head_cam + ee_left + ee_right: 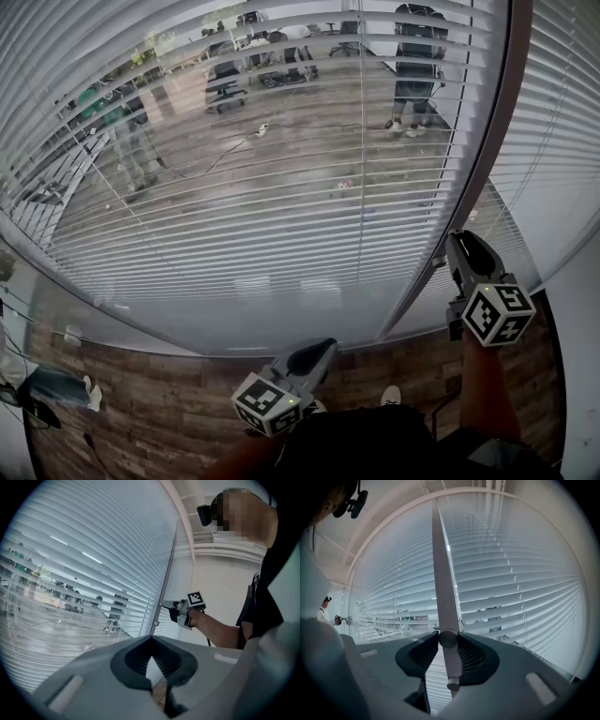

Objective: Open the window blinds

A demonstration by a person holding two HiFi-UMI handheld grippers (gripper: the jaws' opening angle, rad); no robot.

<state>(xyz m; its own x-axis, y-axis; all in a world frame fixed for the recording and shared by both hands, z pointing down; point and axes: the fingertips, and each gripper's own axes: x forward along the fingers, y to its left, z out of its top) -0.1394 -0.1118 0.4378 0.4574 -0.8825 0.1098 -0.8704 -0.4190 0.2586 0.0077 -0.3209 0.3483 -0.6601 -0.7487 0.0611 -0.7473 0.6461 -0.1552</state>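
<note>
White slatted blinds [281, 187] hang over the window, their slats tilted so the street outside shows between them. A thick grey tilt wand [443, 588] hangs upright at the blind's right edge, its round end [453, 685] just below my jaws. My right gripper [447, 640] is shut on this wand, one pad on each side. The head view shows it [457, 240] raised against the blind's right side. My left gripper [323, 350] hangs lower, short of the glass, its tips [150, 638] together with nothing held.
A dark upright frame bar [473, 169] splits this blind from a second blind [558, 159] on the right. Lift cords [360, 141] run down the slats. A wood-plank floor [141, 403] lies below the window, with a white wall [220, 588] at the right.
</note>
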